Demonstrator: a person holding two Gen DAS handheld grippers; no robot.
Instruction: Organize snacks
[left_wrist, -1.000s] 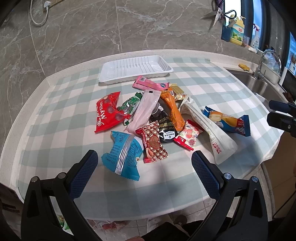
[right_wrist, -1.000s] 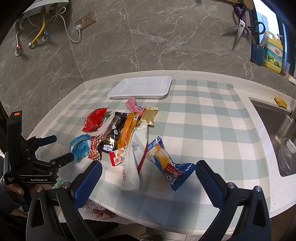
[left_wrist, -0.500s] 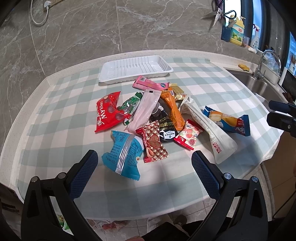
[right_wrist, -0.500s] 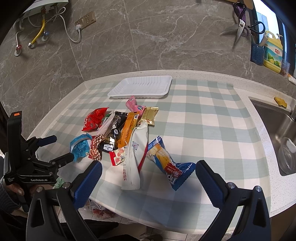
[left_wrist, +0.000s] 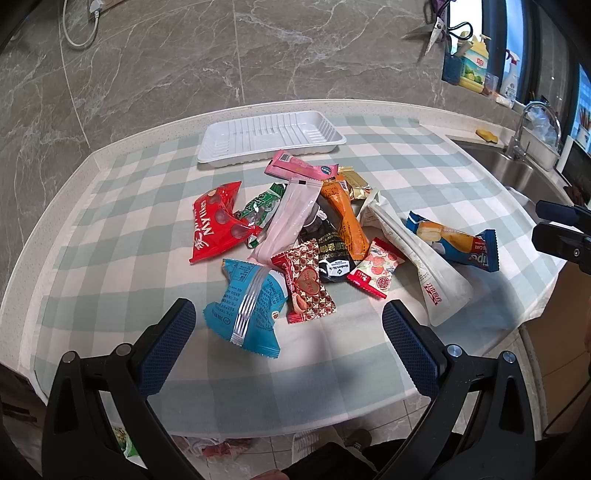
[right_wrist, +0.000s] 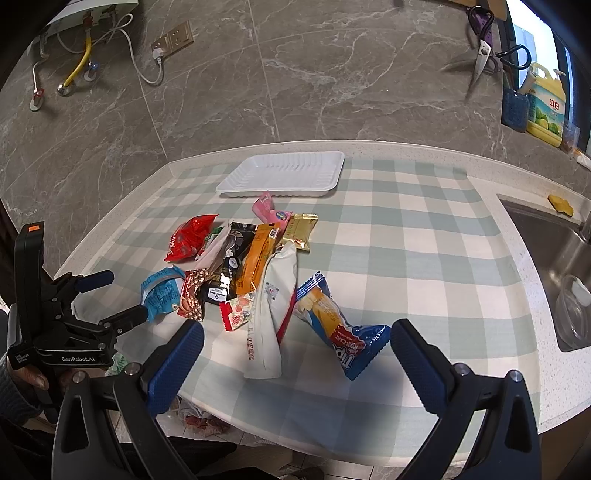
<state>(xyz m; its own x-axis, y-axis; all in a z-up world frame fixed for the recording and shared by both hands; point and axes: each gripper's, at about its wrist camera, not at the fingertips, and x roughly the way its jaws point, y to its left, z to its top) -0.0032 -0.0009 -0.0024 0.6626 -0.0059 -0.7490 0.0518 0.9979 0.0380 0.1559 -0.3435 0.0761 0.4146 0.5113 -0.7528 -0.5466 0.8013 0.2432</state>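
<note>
Hovering wide open and empty, the left gripper and right gripper were best lowered onto one loose outer packet, such as the light-blue packet, for the white tray.

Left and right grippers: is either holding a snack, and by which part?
Nothing is held. The left gripper and right gripper are both open, short of the snack pile.

No displacement is recorded in either wrist view: the heap of foil and plastic snack packets and the ribbed white plastic tray are shown as before
</note>
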